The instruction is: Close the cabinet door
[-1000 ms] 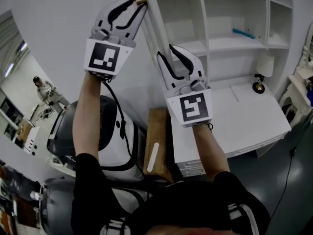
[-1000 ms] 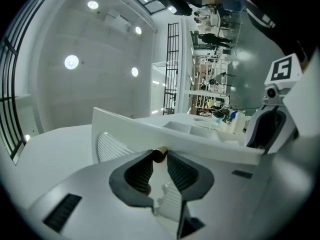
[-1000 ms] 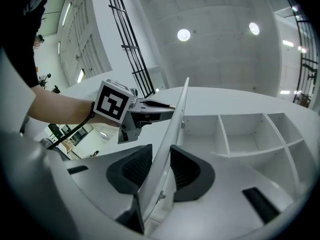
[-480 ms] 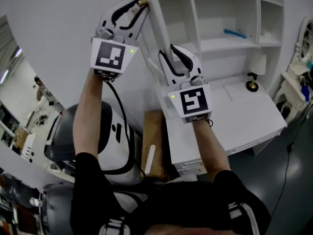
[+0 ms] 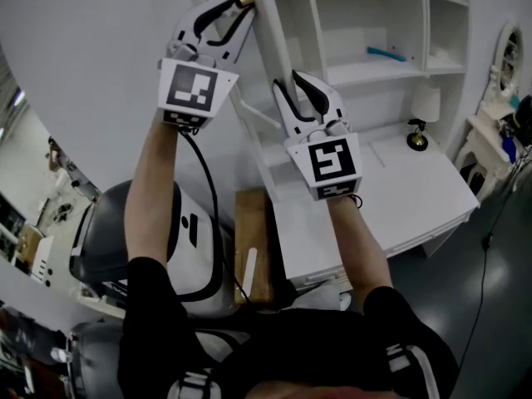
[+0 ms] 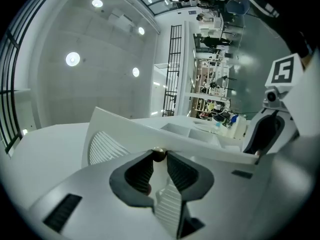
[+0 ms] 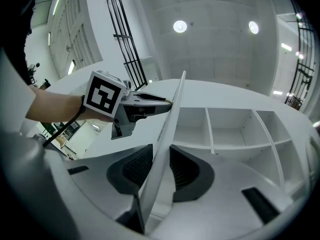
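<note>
The white cabinet door (image 5: 271,44) stands open, seen edge-on in the head view in front of the open shelves (image 5: 366,23). My left gripper (image 5: 243,3) is raised at the top left, its tips shut on the door's small brass knob (image 5: 247,0). In the left gripper view the knob (image 6: 159,155) sits pinched between the dark pads (image 6: 142,171). My right gripper (image 5: 293,79) is lower down and straddles the door's edge. In the right gripper view the door panel (image 7: 167,129) runs between the pads (image 7: 186,171), and the jaws are closing on it.
A white desk (image 5: 399,202) with a small lamp (image 5: 422,110) stands below the shelves, and a turquoise item (image 5: 387,54) lies on one shelf. A wooden stand (image 5: 249,248) and a white-and-grey machine (image 5: 187,231) sit low on the left. An oval mirror (image 5: 504,56) is at the right.
The shelves and desk have slid left in the head view. Both grippers have kept their holds and moved sideways with the door, whose edge now stands nearer the shelves.
</note>
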Tool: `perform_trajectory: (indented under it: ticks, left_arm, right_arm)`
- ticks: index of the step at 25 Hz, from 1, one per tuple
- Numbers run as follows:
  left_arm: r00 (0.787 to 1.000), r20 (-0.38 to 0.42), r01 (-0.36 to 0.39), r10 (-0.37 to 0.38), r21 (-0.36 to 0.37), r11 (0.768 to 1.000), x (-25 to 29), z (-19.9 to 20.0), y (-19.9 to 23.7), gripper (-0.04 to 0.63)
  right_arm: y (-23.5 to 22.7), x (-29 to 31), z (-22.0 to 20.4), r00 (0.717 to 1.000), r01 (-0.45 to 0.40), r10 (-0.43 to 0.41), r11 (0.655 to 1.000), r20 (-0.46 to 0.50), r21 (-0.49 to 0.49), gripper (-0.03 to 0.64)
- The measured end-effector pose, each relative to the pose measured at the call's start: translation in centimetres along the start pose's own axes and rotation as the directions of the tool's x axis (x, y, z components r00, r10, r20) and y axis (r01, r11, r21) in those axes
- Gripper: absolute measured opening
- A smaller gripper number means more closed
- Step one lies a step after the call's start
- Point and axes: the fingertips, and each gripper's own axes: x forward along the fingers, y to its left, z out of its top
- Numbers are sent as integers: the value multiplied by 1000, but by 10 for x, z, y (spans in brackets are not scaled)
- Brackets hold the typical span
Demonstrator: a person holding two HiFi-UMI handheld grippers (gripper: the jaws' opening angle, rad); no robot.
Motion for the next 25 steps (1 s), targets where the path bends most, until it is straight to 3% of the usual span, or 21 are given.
perform_trajectory:
  ticks: [10,25]
  left_arm:
    - [1000,25,14,-15,14,1000,37,-2,-19,91]
    - [1000,14,-22,23,-40,999,109,-17,-39,86]
  right_arm:
    - [-40,4,-20,1000,24,-23,999,-18,39,118]
    - [-108,30,-58,997,-52,57,991,-42,126,122]
